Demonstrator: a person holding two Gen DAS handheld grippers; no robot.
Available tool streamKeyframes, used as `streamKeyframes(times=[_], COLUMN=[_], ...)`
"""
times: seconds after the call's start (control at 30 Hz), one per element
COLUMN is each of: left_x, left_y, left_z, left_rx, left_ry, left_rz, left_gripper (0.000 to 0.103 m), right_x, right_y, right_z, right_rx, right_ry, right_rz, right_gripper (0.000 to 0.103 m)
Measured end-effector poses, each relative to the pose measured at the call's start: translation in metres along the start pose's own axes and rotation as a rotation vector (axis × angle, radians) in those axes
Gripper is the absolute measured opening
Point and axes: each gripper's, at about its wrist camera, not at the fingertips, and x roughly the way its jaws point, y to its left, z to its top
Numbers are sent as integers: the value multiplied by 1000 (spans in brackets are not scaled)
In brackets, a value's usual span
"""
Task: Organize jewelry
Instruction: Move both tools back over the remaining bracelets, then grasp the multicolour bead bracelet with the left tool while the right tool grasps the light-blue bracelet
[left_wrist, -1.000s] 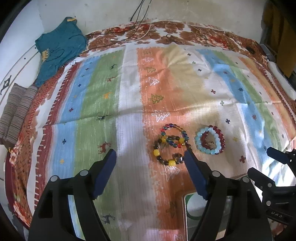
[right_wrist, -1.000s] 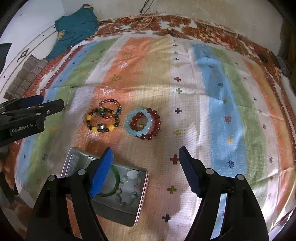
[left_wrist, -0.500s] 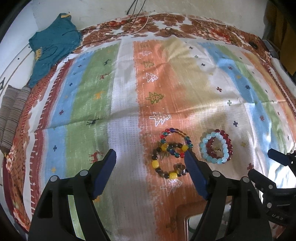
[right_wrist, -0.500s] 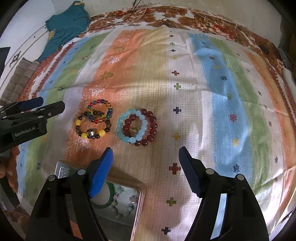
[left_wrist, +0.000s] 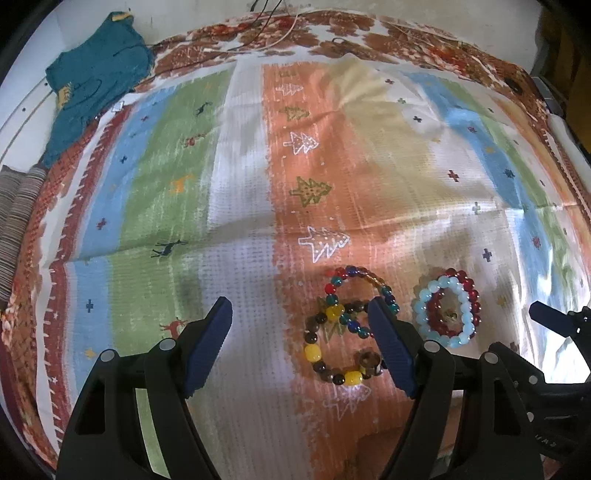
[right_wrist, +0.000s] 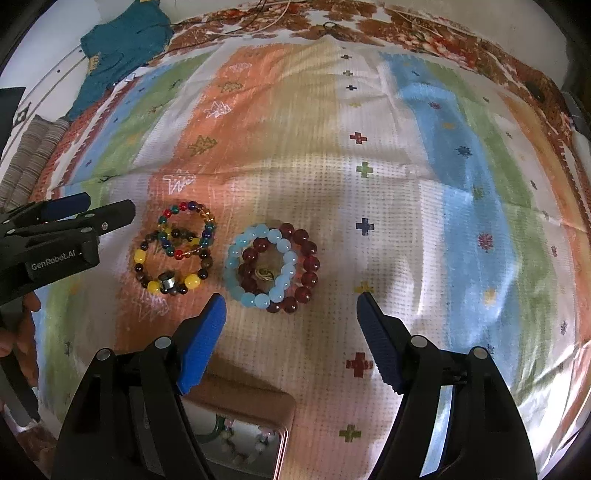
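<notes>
Both grippers have pushed forward; tin has slid toward the frame bottom. Left view: left gripper (left_wrist: 299, 341) jaws spread, empty, right finger overlapping the multicolor bracelets (left_wrist: 345, 325); blue/red bracelets (left_wrist: 447, 309) just beside, all on the bedspread (left_wrist: 240, 206). Right view: right gripper (right_wrist: 290, 334) jaws spread, empty, blue/red bracelets between and just ahead of its tips; tin (right_wrist: 284, 413) below.

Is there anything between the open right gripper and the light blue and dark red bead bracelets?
Nothing visible. The right gripper is open, and only bare striped blanket lies between it and the light blue and dark red bead bracelets.
</notes>
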Motion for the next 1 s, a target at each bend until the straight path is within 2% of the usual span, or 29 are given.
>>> streamKeyframes(times=[0.27, 0.43, 0.5, 0.83, 0.93, 1.0], left_x=[18, 31, 35, 46, 51, 55], left_y=[-6, -9, -10, -18, -19, -20], left_z=[8, 9, 10, 12, 12, 11], left_rx=[26, 47, 55, 84, 94, 108], left_ry=[26, 49, 59, 77, 87, 102], left_rz=[-8, -12, -12, -18, -18, -15], left_gripper=[73, 65, 63, 55, 45, 31], right_x=[16, 26, 30, 46, 50, 53], right_y=[2, 1, 0, -2, 1, 2], right_z=[8, 14, 16, 23, 24, 25], right_rx=[-8, -4, 2, 9, -6, -10], right_ry=[25, 39, 46, 65, 76, 82], right_rz=[-13, -17, -15, -22, -17, -17], right_gripper=[73, 73, 64, 51, 45, 41])
